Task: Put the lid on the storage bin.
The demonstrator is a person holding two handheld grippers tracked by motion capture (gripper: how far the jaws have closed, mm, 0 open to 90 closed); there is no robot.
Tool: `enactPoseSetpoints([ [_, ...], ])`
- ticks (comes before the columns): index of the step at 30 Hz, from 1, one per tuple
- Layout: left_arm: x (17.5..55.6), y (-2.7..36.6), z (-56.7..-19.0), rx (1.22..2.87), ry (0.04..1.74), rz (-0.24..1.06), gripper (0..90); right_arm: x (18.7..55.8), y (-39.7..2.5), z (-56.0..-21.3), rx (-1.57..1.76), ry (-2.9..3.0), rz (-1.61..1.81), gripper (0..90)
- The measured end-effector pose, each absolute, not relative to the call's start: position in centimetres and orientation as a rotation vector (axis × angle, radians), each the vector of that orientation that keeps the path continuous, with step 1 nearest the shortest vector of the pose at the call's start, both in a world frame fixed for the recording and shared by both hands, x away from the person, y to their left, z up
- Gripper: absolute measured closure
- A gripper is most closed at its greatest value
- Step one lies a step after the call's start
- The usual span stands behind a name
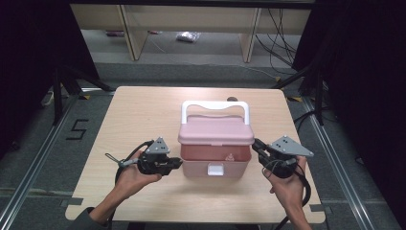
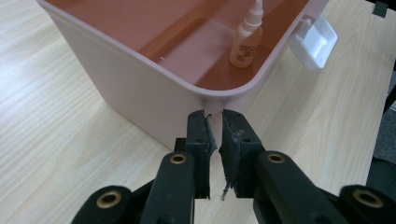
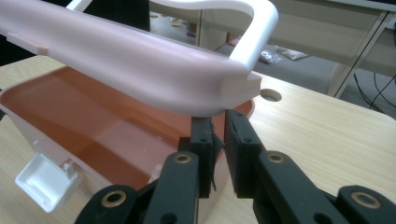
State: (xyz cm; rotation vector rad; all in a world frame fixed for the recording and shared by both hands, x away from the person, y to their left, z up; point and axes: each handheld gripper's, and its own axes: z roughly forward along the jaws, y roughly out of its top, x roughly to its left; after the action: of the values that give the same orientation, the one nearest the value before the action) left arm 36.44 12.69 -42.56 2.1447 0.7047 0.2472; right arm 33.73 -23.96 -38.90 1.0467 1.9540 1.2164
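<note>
Your pink box (image 1: 216, 155) stands on the light wooden table (image 1: 143, 115), grey floor (image 1: 38, 158) around; both jaws nearly closed, holding nothing.

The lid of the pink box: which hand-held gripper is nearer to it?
Right. The right hand-held gripper sits just under the raised lid's corner, its tips at the lid's edge. The left hand-held gripper is lower, at the box's left front corner.

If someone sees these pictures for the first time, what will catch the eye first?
The pink box in the middle of the wooden table, its lid half raised under a white handle. The left gripper and right gripper flank it, nearly shut. Inside stands a small white dropper bottle.
</note>
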Motion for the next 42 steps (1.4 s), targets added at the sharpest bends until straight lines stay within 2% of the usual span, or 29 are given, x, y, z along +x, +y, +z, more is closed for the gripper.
enactPoseSetpoints([
  [42,36.5,12.9,-42.6,2.159,0.7,0.246,78.1,32.1,-24.6,-40.5,1.096,2.042,1.234,77.7],
])
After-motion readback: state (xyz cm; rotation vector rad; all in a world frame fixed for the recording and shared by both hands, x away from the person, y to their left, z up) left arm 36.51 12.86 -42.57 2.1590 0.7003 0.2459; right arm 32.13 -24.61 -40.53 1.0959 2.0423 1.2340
